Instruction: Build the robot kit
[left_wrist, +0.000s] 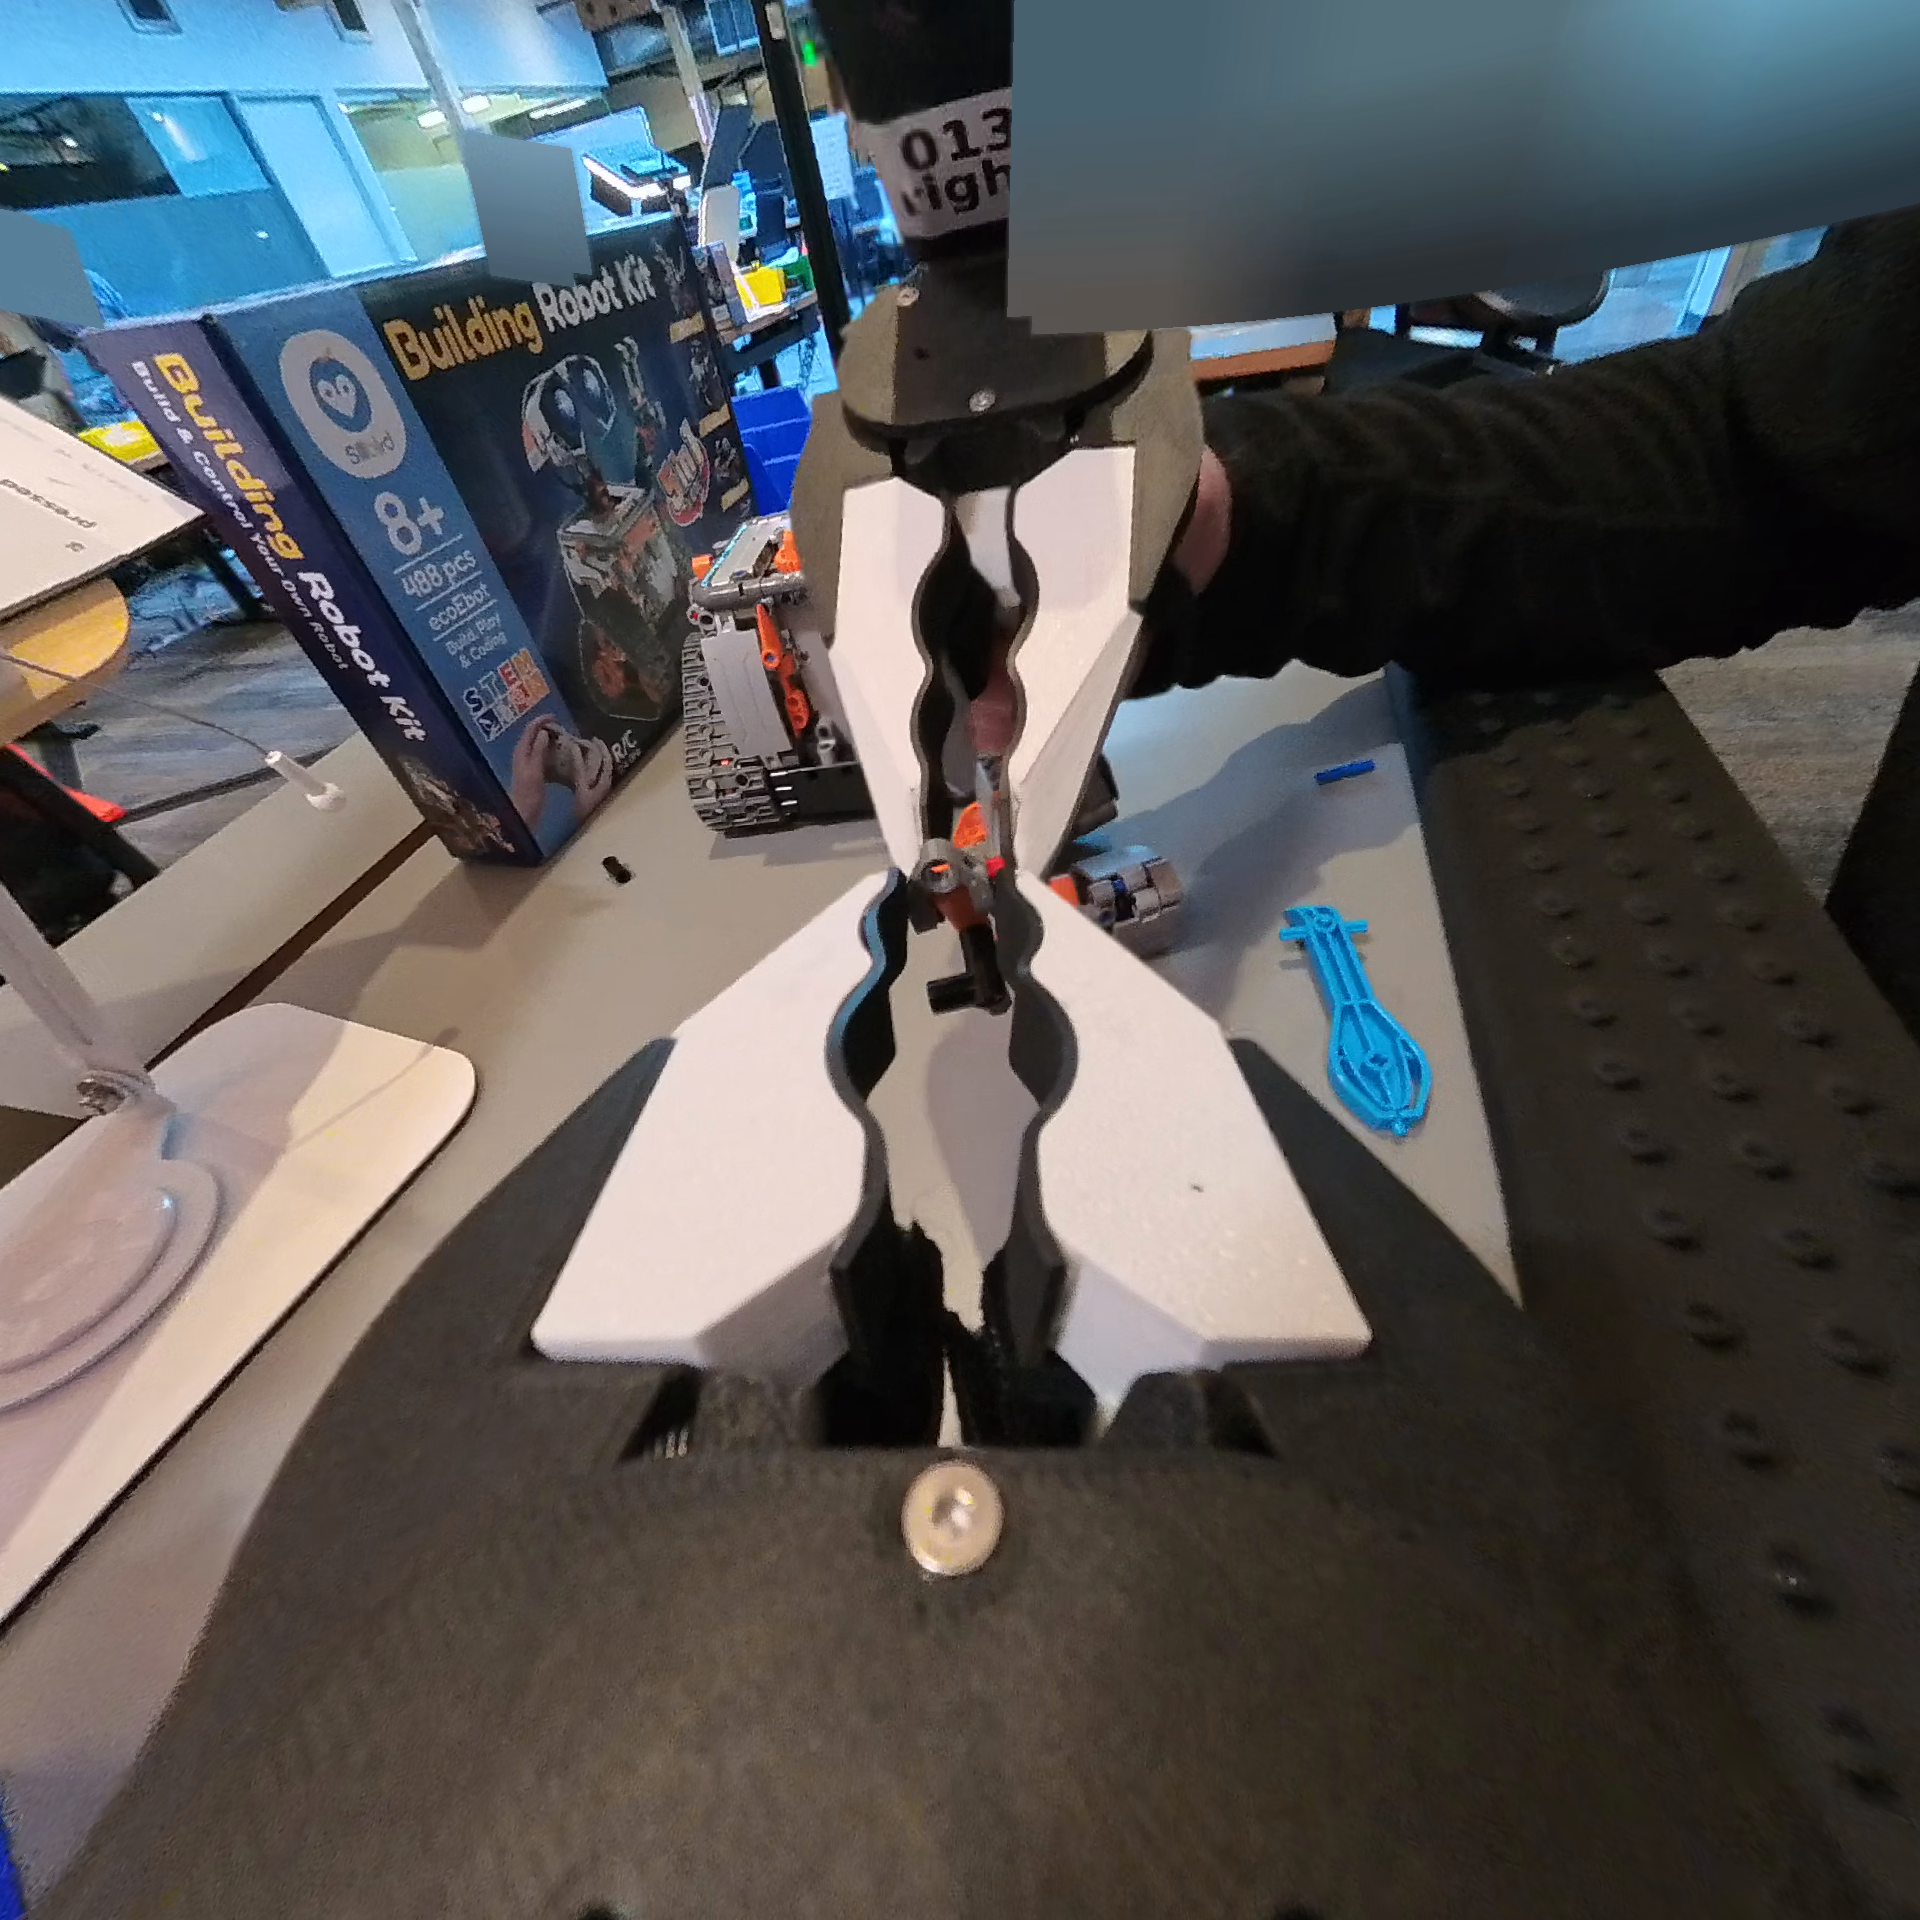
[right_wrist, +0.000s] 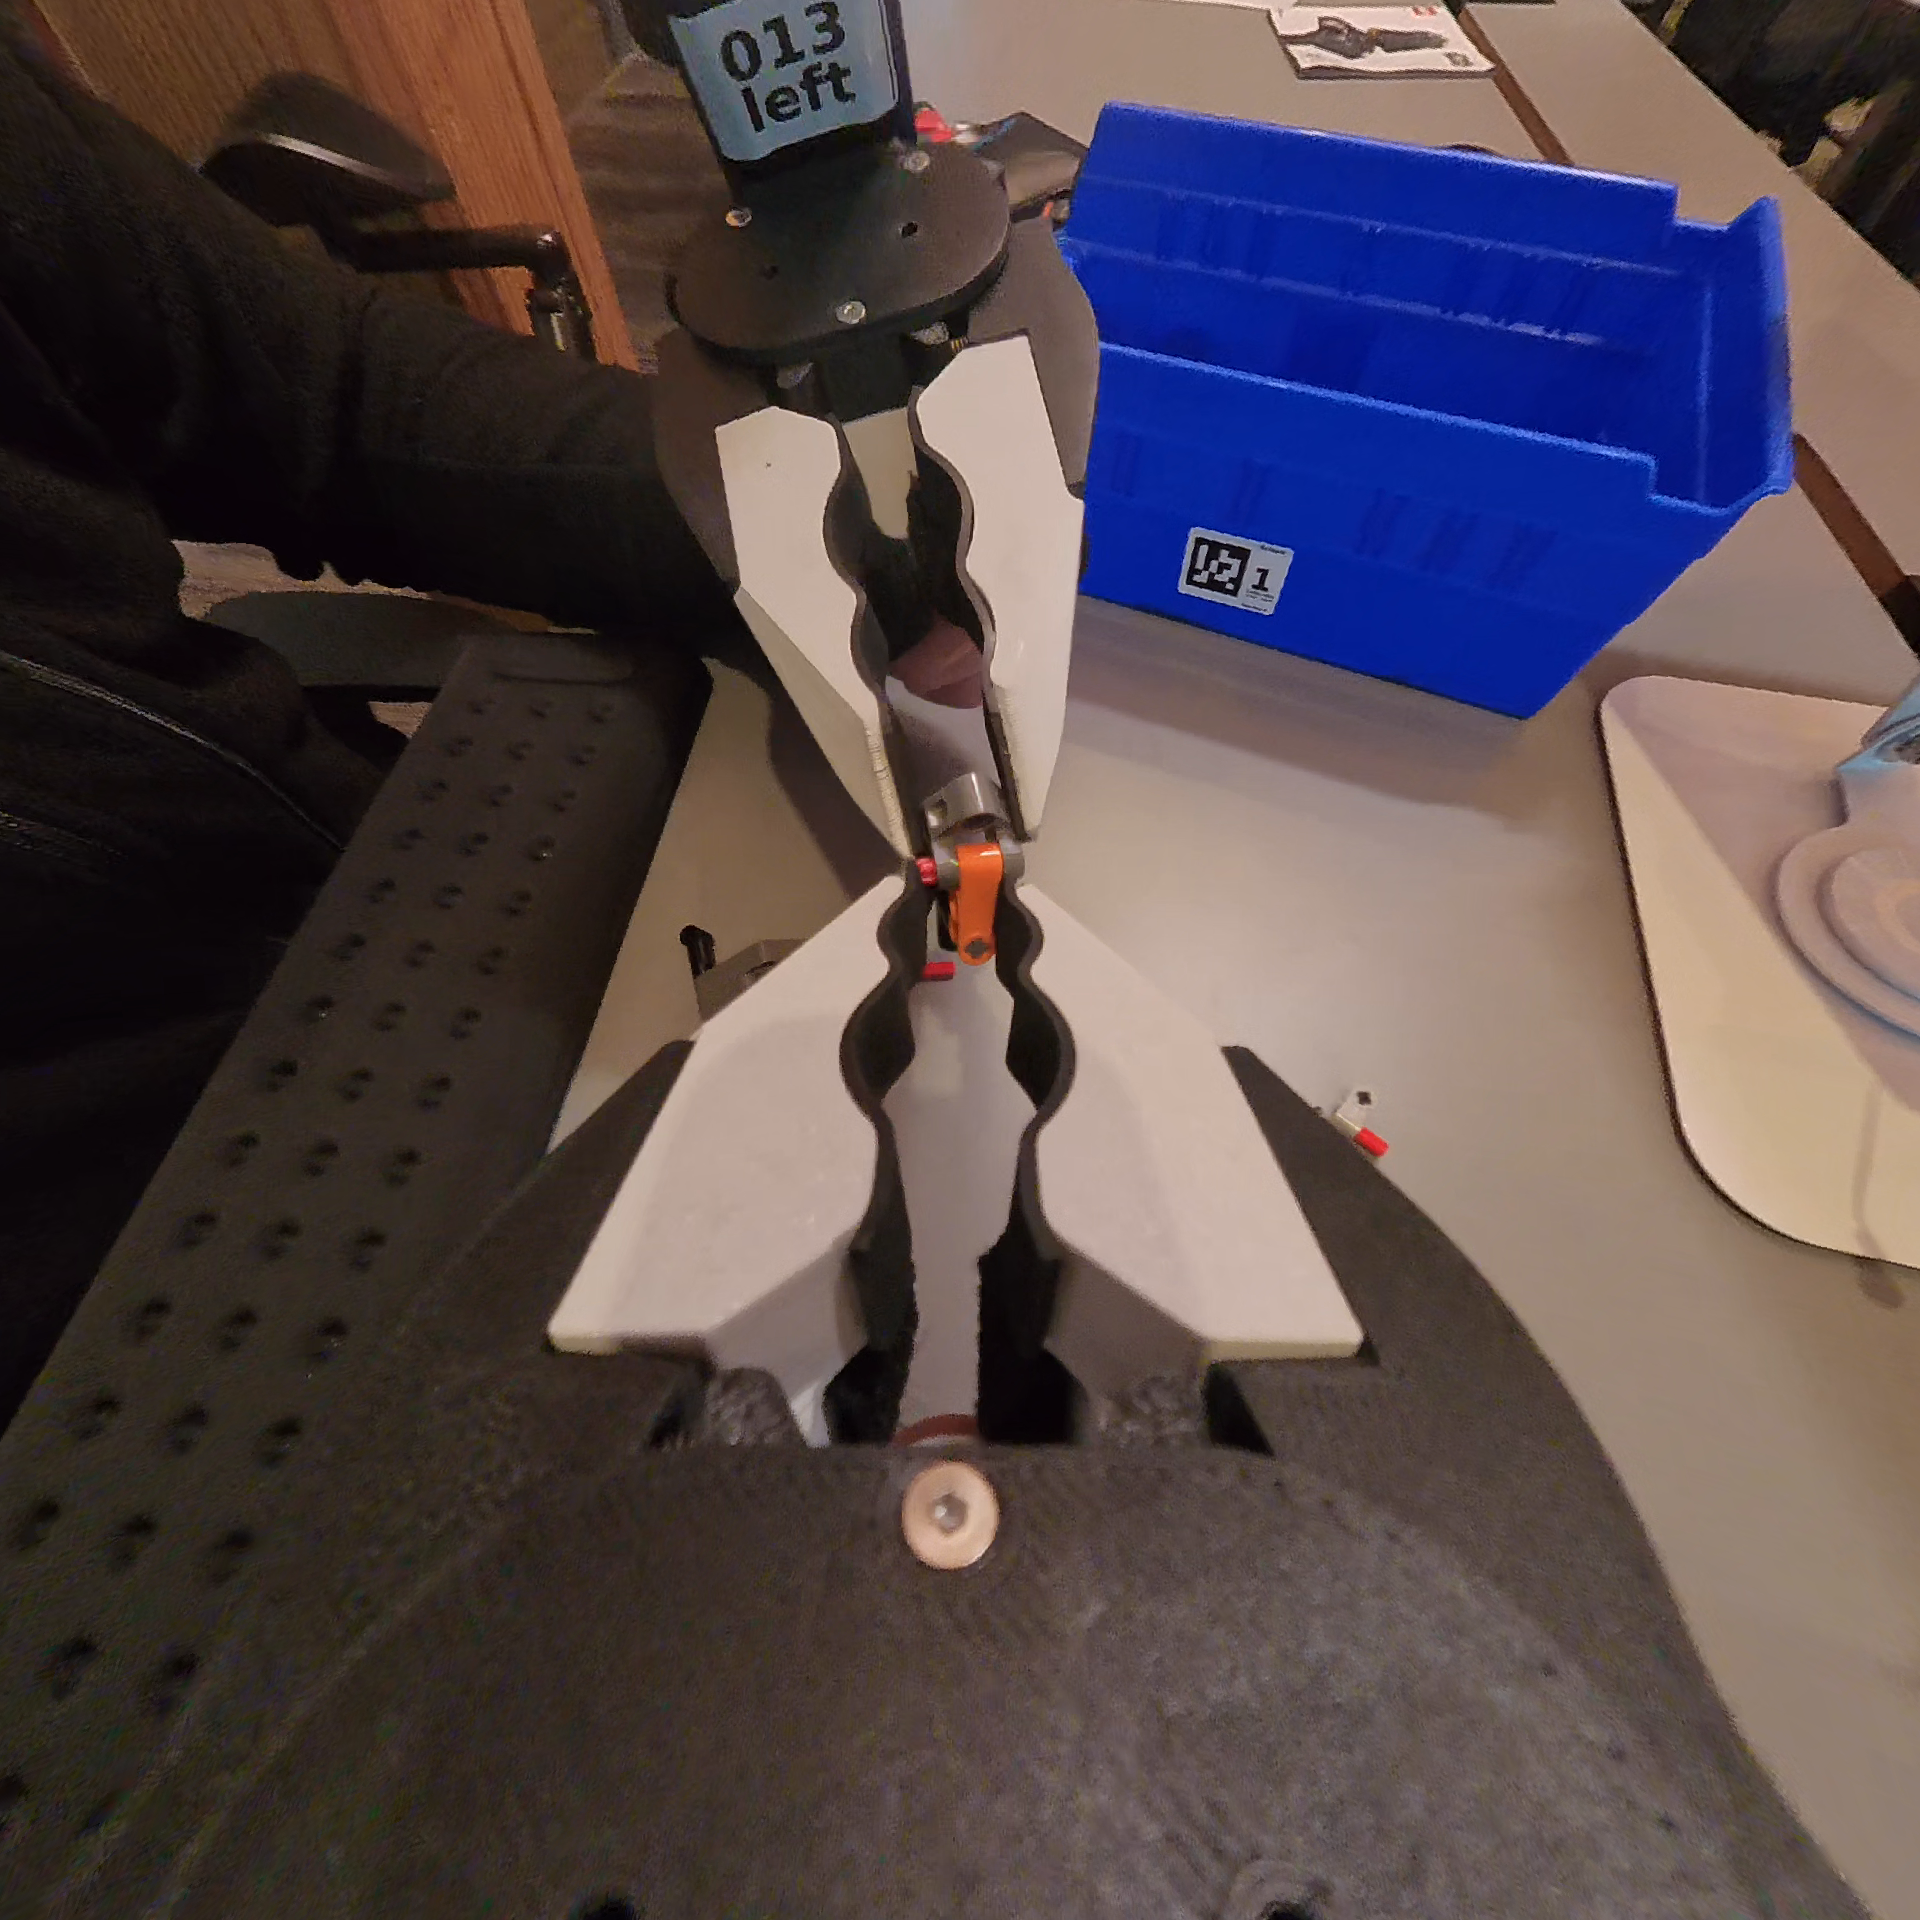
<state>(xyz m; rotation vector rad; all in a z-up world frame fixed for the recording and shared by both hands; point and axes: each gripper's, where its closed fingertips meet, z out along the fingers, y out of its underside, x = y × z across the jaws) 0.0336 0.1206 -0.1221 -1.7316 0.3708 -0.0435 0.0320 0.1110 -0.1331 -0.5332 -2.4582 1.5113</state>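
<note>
A small assembly of grey, orange, black and red building pieces (left_wrist: 961, 899) hangs above the grey table (left_wrist: 644, 935), between two grippers that meet tip to tip. My left gripper (left_wrist: 961, 888) is shut on its near end. My right gripper (left_wrist: 966, 831) comes in from the far side, held by a dark-sleeved arm. In the right wrist view, my right gripper (right_wrist: 961, 909) is shut around the orange piece (right_wrist: 977, 899). The left gripper (right_wrist: 961, 831) pinches the grey connector (right_wrist: 961, 810) opposite it.
A robot kit box (left_wrist: 416, 582) and a partly built tracked robot (left_wrist: 758, 707) stand behind. A blue plastic tool (left_wrist: 1361, 1018) and a small grey block (left_wrist: 1127, 894) lie to the right. A blue bin (right_wrist: 1403, 436), a white stand base (right_wrist: 1766, 935) and a black perforated board (right_wrist: 312, 1039) flank the grippers. My two grippers' fingertips are within a few centimetres of each other. From either gripper's tips it is about 11 centimeters to the small grey block (left_wrist: 1127, 894).
</note>
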